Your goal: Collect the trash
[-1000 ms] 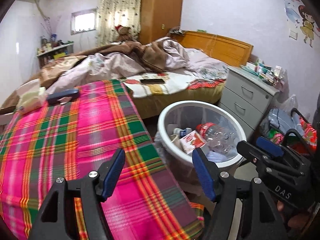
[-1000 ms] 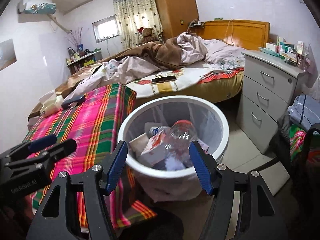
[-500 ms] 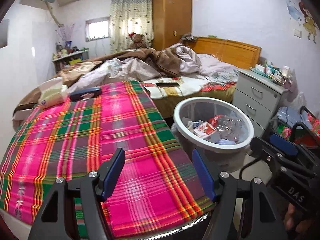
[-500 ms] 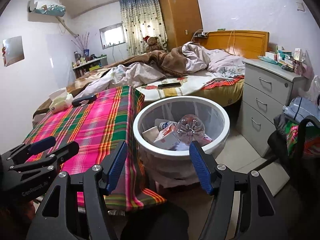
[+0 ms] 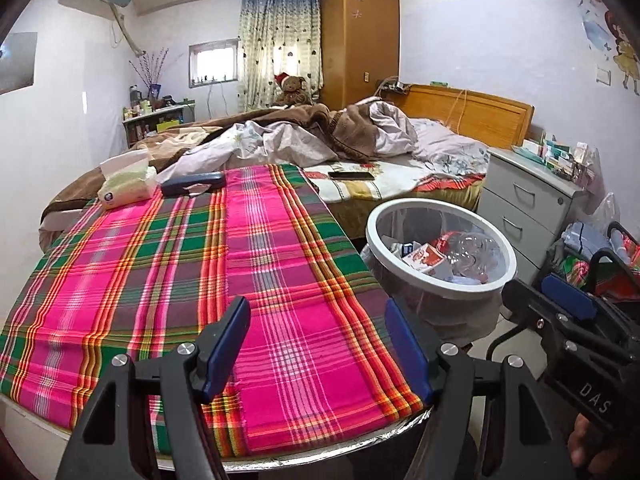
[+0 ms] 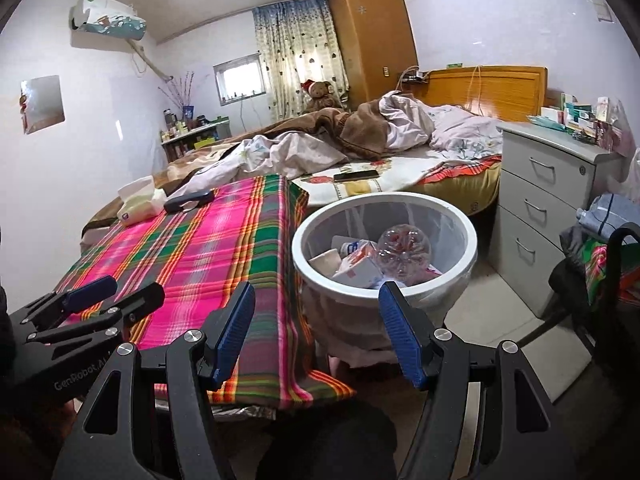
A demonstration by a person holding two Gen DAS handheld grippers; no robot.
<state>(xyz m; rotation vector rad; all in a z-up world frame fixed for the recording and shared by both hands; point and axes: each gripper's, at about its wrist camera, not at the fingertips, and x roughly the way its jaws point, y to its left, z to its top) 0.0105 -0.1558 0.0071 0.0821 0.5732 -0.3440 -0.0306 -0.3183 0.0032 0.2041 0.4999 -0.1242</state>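
The white-rimmed trash bin (image 6: 384,236) stands on the floor just beside the right edge of the table, between it and the grey drawer cabinet (image 6: 556,208), with the foot of the bed (image 6: 400,168) behind it. It is lined with a clear bag and holds a crumpled clear plastic bottle (image 6: 404,246), a small red-and-white carton (image 5: 426,258) and a few paper scraps. The table is covered with a pink, green and orange plaid cloth (image 5: 192,264) that hangs over its near edge. At the cloth's far end lie a tissue pack (image 5: 126,186) and, just beside it, a dark blue case (image 5: 192,185); the rest of the cloth is bare. The left gripper (image 5: 316,344) hovers over the near part of the table with its blue-padded fingers spread well apart and nothing between them. The right gripper (image 6: 316,330) hangs in front of the bin, its left finger over the table's corner and its right finger before the bin's rim, jaws likewise wide and empty. Each gripper shows at the edge of the other's view. A dark phone (image 6: 356,175) lies on the bed's floral sheet, with rumpled brown and pale blankets behind it. A teddy bear (image 5: 292,90) sits against the patterned curtain beside the wooden wardrobe (image 5: 360,40).
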